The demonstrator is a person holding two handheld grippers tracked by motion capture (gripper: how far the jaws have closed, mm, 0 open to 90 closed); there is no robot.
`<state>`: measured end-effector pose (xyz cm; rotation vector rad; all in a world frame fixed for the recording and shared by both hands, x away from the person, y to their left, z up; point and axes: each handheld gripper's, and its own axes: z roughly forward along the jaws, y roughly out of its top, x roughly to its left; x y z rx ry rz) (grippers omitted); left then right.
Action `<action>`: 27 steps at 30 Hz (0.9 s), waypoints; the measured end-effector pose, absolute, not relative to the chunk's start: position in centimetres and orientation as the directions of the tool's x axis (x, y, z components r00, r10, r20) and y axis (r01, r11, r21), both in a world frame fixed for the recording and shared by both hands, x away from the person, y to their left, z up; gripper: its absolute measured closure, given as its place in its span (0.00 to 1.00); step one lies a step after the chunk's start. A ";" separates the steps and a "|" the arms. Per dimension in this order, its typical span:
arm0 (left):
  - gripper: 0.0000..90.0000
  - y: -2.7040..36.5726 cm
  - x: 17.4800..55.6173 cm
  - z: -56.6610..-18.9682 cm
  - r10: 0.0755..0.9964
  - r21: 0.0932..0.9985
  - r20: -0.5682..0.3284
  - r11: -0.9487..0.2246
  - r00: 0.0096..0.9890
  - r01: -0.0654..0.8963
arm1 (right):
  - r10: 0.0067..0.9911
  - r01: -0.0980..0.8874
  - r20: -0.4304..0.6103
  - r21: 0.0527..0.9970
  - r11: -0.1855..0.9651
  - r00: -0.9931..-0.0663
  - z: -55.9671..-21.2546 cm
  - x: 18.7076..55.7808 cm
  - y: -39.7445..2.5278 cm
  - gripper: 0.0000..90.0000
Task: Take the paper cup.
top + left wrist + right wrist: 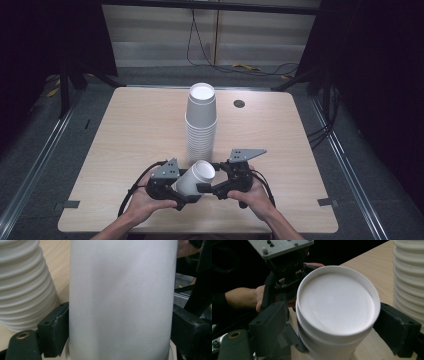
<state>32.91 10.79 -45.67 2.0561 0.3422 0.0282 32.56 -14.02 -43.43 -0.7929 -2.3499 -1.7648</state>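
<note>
Both tools, left tool (186, 194) & right tool (207, 187), clenched one paper cup (196, 177) at stack's (201, 122) 6 o'clock, prob. to separate nested cups.

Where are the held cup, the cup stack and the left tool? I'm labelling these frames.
held cup (195, 178), high view, on its side wall just below the rim.
cup stack (201, 122), high view, on the ribbed rims midway up.
left tool (186, 196), high view, between its tips under the cup.

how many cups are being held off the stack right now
1. The single white cup lies tilted between the left tool and right tool, in front of the cup stack. Another nested inside could be hidden.
</note>
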 end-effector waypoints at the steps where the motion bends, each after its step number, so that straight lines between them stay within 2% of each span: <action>1: 0.16 10.9 32.9 -45.6 0.259 0.860 -0.125 -0.454 0.958 0.235 | 0.345 0.460 0.377 0.865 0.200 -0.859 -43.3 32.6 -14.1 0.16; 13: 0.16 11.6 33.4 -45.4 0.281 0.847 -0.150 -0.457 0.948 0.270 | 0.395 0.472 0.347 0.836 0.282 -0.851 -42.9 32.9 -15.0 0.16; 20: 0.16 11.4 33.5 -45.3 0.278 0.827 -0.152 -0.490 0.948 0.277 | 0.414 0.431 0.258 0.806 0.405 -0.873 -42.5 32.8 -14.9 0.16; 27: 0.16 11.6 33.7 -44.9 0.278 0.806 -0.137 -0.527 0.951 0.270 | 0.398 0.397 0.214 0.793 0.463 -0.892 -42.1 32.7 -15.1 0.16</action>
